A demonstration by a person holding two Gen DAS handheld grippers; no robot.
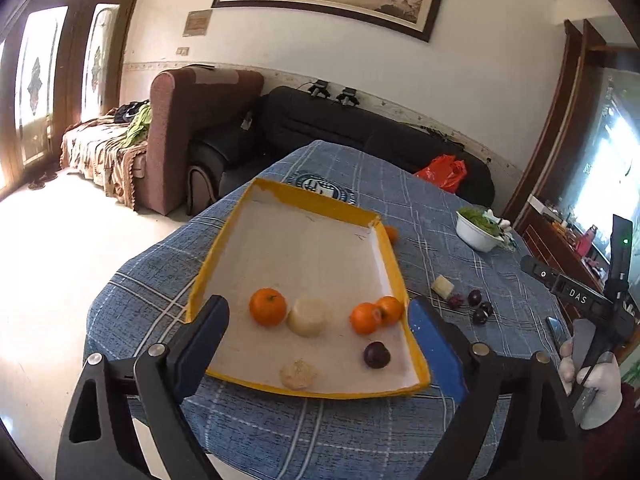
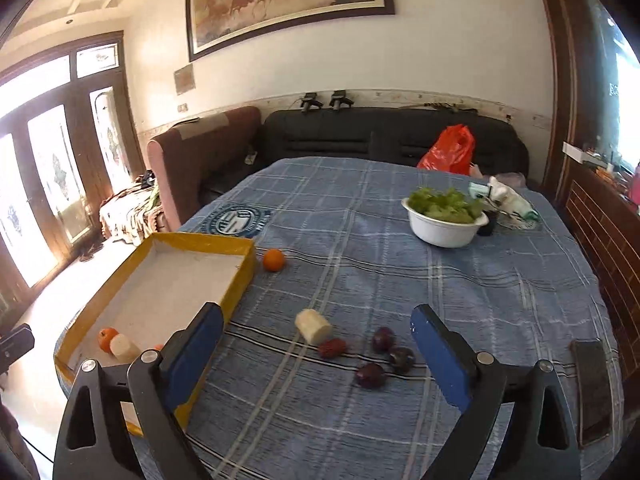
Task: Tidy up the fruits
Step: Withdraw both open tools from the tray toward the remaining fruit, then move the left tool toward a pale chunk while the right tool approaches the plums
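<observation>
A yellow-rimmed tray (image 1: 312,198) (image 2: 236,284) on the blue cloth holds three oranges (image 1: 267,306), a pale cylinder piece (image 1: 307,317), a dark plum (image 1: 377,355) and a pale lump (image 1: 298,374). My left gripper (image 1: 318,344) is open and empty above the tray's near edge. On the cloth right of the tray lie a pale cylinder piece (image 2: 313,326), a red date (image 2: 332,347), three plums (image 2: 371,375) and one orange (image 2: 273,260). My right gripper (image 2: 316,350) is open and empty, hovering over these.
A white bowl of greens (image 2: 444,220) stands at the table's far right. A dark flat object (image 2: 594,390) lies near the right edge. A red bag (image 2: 450,150) sits on the black sofa behind. The round table's edge drops off to the left.
</observation>
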